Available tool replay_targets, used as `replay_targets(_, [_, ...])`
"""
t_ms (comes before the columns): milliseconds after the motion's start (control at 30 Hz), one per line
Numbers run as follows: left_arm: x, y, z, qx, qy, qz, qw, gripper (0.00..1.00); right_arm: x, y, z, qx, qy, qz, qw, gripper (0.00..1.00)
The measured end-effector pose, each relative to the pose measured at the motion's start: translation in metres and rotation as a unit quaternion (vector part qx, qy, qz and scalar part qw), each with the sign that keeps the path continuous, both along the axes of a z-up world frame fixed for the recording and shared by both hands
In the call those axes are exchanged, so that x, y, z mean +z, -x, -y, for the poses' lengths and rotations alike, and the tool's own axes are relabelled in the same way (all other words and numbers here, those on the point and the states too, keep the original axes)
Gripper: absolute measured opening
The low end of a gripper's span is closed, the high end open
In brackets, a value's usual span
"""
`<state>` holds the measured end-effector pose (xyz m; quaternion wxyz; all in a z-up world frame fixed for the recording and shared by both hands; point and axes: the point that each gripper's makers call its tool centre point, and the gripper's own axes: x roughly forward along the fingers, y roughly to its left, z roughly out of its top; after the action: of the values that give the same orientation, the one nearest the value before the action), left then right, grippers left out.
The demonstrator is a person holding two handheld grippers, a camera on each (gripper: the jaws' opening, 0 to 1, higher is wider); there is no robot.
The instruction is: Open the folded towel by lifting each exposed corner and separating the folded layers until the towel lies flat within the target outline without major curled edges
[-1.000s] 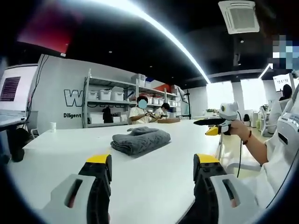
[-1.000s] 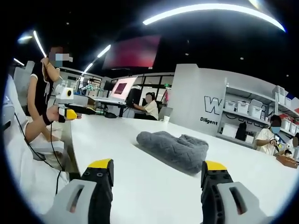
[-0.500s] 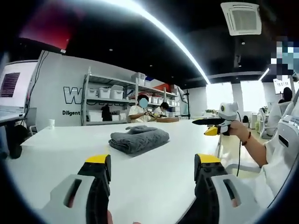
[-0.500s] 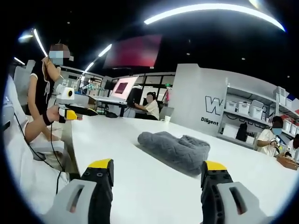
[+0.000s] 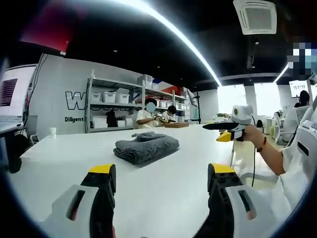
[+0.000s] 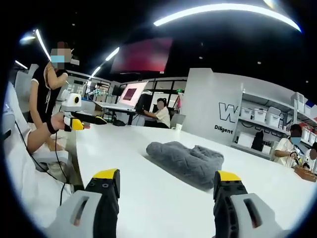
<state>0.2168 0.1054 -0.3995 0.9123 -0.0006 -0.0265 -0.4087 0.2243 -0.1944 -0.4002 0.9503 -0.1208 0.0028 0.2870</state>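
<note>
Over the last second both views have drifted only slightly; I read that as my hands settling, not the towel moving. The grey towel (image 5: 146,147) sits as before, folded in a thick bundle on the white worktop (image 5: 163,186), ahead of both tools and well apart from them. Left tool (image 5: 160,174): jaws spread, nothing between them. Right tool (image 6: 168,180): jaws spread too, empty. In the left gripper view the right tool (image 5: 223,131) is held up over the far edge of the worktop, in the hand (image 5: 248,134); the right gripper view catches the left tool (image 6: 83,120) likewise. So no corner is lifted yet; I judge the unfolding not begun, approach pending. No target outline is discernible. Writing: large "W" (image 6: 225,111) on the wall with "Diligent" (image 5: 74,119) under it, the rest hidden.
</note>
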Motion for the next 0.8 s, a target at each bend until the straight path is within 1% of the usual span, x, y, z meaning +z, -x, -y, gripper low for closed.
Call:
replay_targets(233, [-0.003,0.000,0.001,-0.001,-0.002,-0.003,1.0000,0.73,-0.001,0.001,-0.002,0.001,0.003,-0.001,1.0000,0.76])
replay_targets(333, [-0.005,-0.001,0.003,-0.006,0.007,-0.014,0.9999,0.73,-0.001,0.002,-0.005,0.003,0.007,0.000,1.0000,0.76])
replay_targets(433, [-0.008,-0.001,0.004,-0.005,0.001,-0.017,0.9998,0.73,-0.002,0.002,-0.006,0.003,0.010,-0.001,0.9999,0.76])
replay_targets(500, [-0.007,-0.001,0.005,-0.005,-0.003,-0.013,0.9999,0.73,-0.001,0.002,-0.006,0.003,0.008,0.000,1.0000,0.76])
replay_targets(567, [-0.007,-0.001,0.005,-0.008,-0.001,-0.013,0.9999,0.73,0.000,0.002,-0.007,0.003,0.007,0.002,1.0000,0.76])
replay_targets(600, [-0.005,-0.001,0.005,-0.009,0.007,-0.015,0.9998,0.73,0.000,0.001,-0.007,0.004,0.005,-0.001,1.0000,0.76])
replay_targets(667, [-0.005,-0.002,0.005,-0.007,0.004,-0.013,0.9999,0.73,0.000,0.000,-0.008,0.004,0.006,-0.001,1.0000,0.76])
replay_targets(800, [-0.009,-0.006,0.005,0.001,-0.006,-0.019,0.9998,0.73,0.000,-0.001,-0.010,0.008,0.010,-0.003,0.9999,0.76])
